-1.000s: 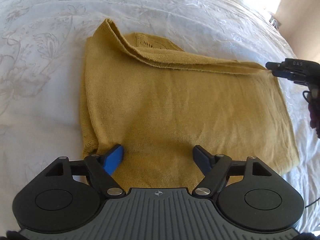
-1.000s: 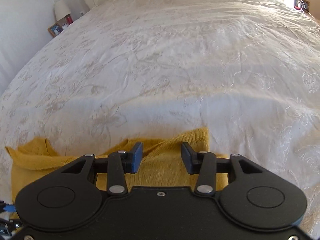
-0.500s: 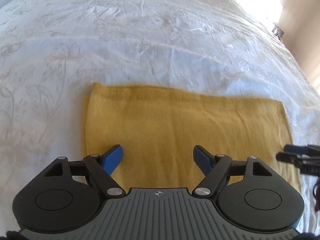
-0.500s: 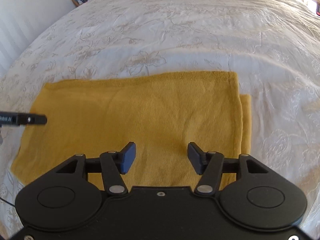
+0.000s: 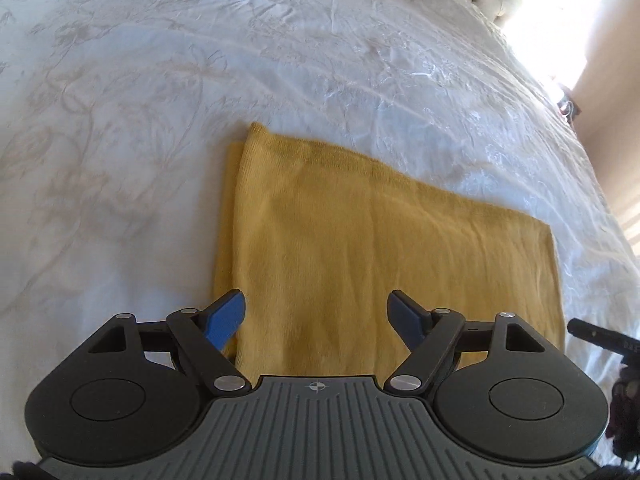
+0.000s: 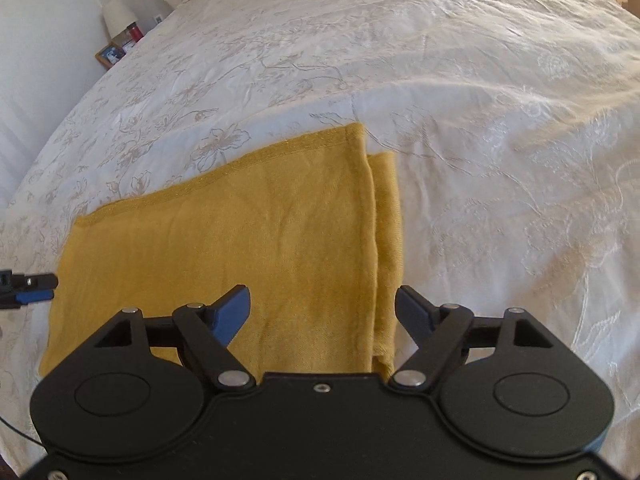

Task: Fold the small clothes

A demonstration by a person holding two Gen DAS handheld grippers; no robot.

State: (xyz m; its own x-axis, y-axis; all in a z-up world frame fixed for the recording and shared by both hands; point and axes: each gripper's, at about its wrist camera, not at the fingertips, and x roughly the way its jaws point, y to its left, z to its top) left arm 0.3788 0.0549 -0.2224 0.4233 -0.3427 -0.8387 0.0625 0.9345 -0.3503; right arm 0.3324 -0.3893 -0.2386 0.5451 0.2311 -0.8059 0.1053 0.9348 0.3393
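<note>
step: fold laid, both tools letting go | yellow garment [image 5: 384, 256] flat on white bedspread [image 5: 280, 60] | left gripper [image 5: 316, 316] released, empty above near edge | right gripper [image 6: 322, 312] opening, nothing pinched | next: likely regrip a short end for a cross fold

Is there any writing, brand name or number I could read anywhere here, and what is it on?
None can be read.
Right gripper: faint pale marks on its tip, too blurred.
Red container and framed picture by the lamp: too small.
Mustard garment: no label showing.
</note>
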